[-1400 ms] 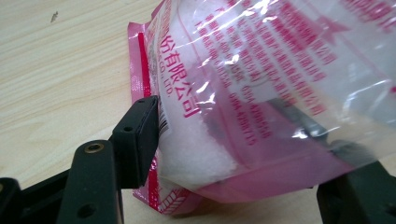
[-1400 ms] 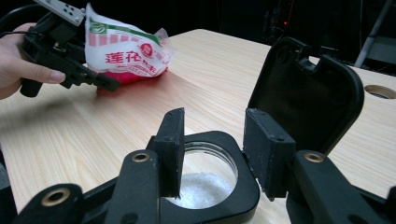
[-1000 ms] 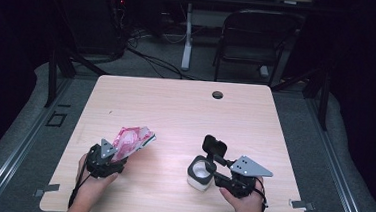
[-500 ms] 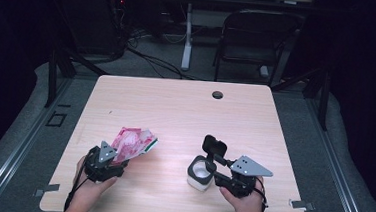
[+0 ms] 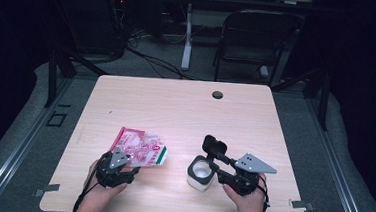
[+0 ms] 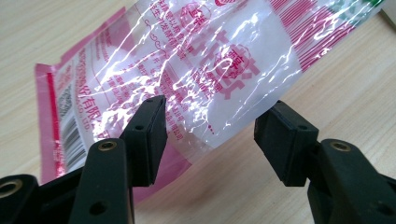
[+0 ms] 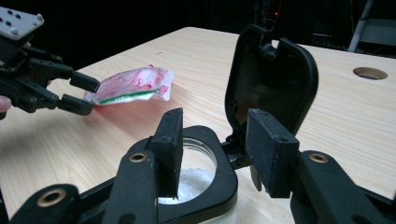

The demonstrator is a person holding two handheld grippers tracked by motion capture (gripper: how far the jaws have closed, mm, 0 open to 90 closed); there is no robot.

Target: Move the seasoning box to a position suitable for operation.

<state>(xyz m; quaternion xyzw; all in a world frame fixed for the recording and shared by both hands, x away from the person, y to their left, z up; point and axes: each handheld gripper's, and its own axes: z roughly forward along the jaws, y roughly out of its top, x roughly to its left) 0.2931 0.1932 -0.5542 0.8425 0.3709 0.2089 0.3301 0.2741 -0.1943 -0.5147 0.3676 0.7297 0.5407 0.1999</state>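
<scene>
A pink and clear plastic bag [image 5: 140,150] lies flat on the table's near left. My left gripper [image 5: 128,158] is at the bag's near end. Its jaws have just been closing and still stand apart in the left gripper view [image 6: 218,105], with the bag's [image 6: 210,60] edge between the pads and not pinched. A white container [image 5: 200,174] with a black rim stands to the right, its black lid [image 5: 214,145] hinged up. My right gripper [image 7: 216,115] is open. One jaw is over the container's mouth [image 7: 198,179] and the other is outside, by the lid's [image 7: 271,74] hinge.
A round cable hole [image 5: 218,94] sits near the table's [image 5: 185,111] far edge. A dark chair [image 5: 253,40] and cables lie on the floor beyond the table. The person's hands hold both grippers at the near edge.
My left gripper has slid a little to the right along the bag's near end, and the bag now lies flatter. The right gripper and the container have not moved.
</scene>
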